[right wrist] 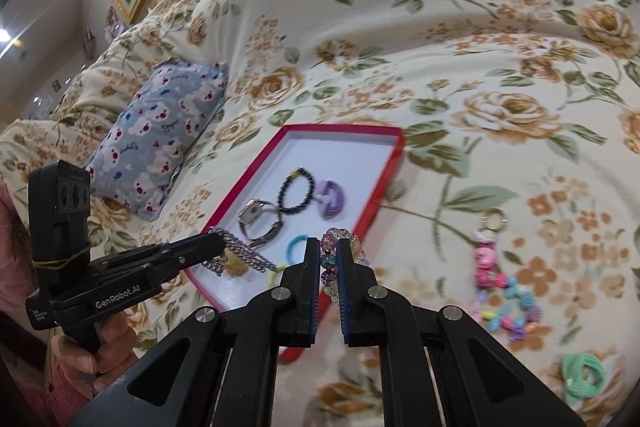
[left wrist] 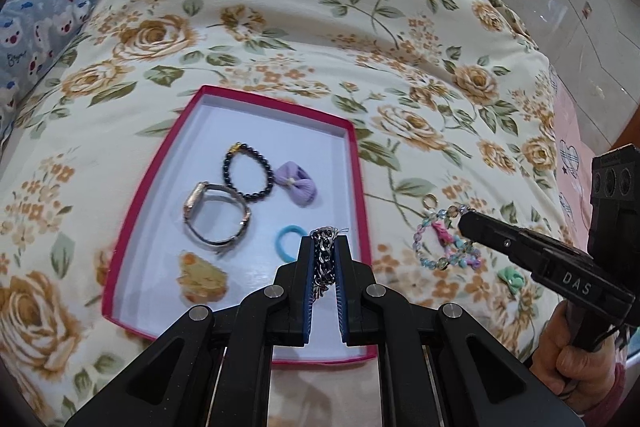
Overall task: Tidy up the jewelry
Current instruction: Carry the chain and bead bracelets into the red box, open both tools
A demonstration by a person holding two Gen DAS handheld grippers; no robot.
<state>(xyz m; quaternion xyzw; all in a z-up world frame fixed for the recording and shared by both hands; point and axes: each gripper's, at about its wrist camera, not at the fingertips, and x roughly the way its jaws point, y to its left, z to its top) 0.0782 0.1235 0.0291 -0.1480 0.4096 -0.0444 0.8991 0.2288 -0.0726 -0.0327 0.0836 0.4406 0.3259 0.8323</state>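
- Between the left gripper's (left wrist: 325,247) jaws a silver link chain (left wrist: 323,259) is clamped, hanging over the near end of the shallow red-rimmed white cardboard tray (left wrist: 158,167).
- The right gripper's (right wrist: 329,255) jaws are pinched on a bracelet of clear pastel glass beads (right wrist: 330,263), just beside the tray's right rim.
- Beyond the left jaws, already in the tray: a dark beaded bracelet (left wrist: 245,173), a silver metal wristwatch (left wrist: 216,217), a lilac fabric bow (left wrist: 296,185), a blue hair ring (left wrist: 290,242) and a yellowish piece (left wrist: 202,277).
- Right of the right jaws, on the floral bed cover (right wrist: 400,27), a pink-and-pastel bead charm string (right wrist: 496,287) and a mint-green scrunchie (right wrist: 580,375) are left to collect; by my judgement, well past halfway.
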